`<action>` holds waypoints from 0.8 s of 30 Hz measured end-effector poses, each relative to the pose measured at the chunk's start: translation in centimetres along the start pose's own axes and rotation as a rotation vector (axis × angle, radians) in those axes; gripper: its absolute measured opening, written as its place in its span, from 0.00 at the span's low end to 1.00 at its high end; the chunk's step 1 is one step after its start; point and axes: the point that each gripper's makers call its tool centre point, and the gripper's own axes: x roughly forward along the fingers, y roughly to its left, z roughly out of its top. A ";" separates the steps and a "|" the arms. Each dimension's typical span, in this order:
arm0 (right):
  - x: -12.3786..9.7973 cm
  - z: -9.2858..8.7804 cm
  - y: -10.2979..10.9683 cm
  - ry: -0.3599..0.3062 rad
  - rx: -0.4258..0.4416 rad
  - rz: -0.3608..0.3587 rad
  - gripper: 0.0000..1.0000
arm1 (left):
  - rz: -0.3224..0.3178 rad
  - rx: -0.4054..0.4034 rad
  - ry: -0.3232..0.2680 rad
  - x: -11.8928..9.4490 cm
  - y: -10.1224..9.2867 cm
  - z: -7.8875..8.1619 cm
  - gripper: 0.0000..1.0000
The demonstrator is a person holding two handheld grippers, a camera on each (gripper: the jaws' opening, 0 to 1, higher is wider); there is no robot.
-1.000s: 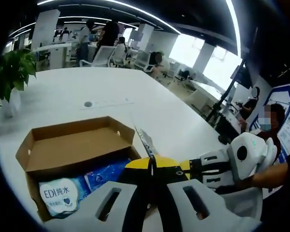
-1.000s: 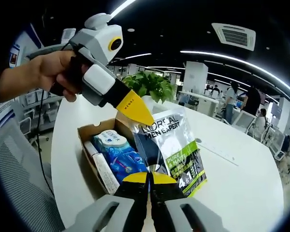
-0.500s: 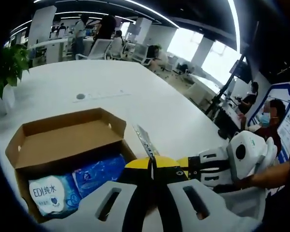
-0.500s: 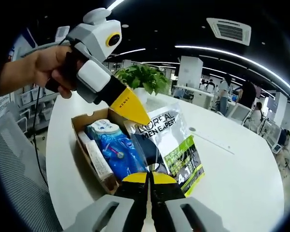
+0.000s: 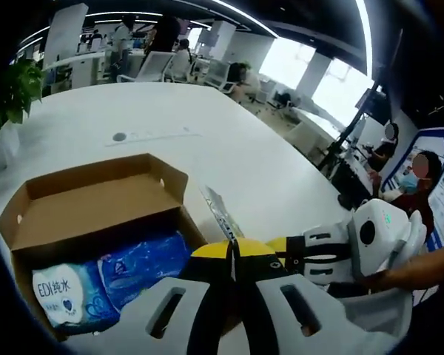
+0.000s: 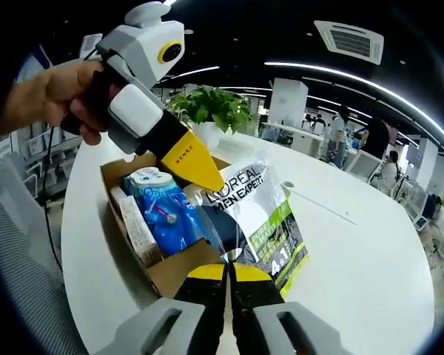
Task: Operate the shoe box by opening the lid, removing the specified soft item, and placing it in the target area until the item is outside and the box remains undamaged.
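Jaws of both grippers pinch the glossy pouch (image 6: pixel 255 218).

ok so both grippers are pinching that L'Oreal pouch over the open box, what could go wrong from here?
1. Left gripper and right gripper each clamp an edge of the L'Oreal Men Expert pouch; pulling apart could tear it.
2. The pouch hangs beside the cardboard shoe box wall; dragging it sideways might bend that wall.
3. The blue wipes pack lies next to the pouch and could get dragged out too.
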 end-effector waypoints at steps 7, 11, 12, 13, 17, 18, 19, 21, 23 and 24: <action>0.2 -0.4 -0.8 0.003 0.034 -0.025 0.00 | 0.018 -0.024 -0.003 0.8 0.0 -0.1 0.00; 0.1 -0.5 -1.1 -0.004 0.044 -0.040 0.00 | 0.026 -0.034 -0.011 1.1 0.0 0.1 0.00; 0.0 -0.5 -1.3 -0.008 0.046 -0.050 0.00 | 0.027 -0.038 -0.014 1.1 -0.1 0.1 0.00; 0.0 -0.5 -1.3 -0.009 0.047 -0.052 0.00 | 0.028 -0.040 -0.016 1.2 -0.1 0.1 0.00; -0.3 -0.1 -1.6 -0.029 0.058 -0.065 0.03 | 0.035 -0.050 -0.020 1.5 0.0 -0.1 0.00; -0.3 -0.1 -1.6 -0.031 0.055 -0.065 0.04 | 0.035 -0.053 -0.020 1.6 -0.1 -0.2 0.00; -0.3 0.1 -1.6 -0.035 0.051 -0.065 0.04 | 0.036 -0.052 -0.019 1.7 -0.1 -0.2 0.00; -0.3 0.3 -1.4 -0.042 0.048 -0.059 0.04 | 0.037 -0.049 -0.017 1.8 -0.3 -0.2 0.00; -0.2 0.6 -1.1 -0.048 0.033 -0.056 0.05 | 0.037 -0.048 -0.018 1.9 -0.3 -0.2 0.00; -0.2 0.6 -1.0 -0.047 0.029 -0.054 0.05 | 0.038 -0.046 -0.017 2.0 -0.4 -0.2 0.00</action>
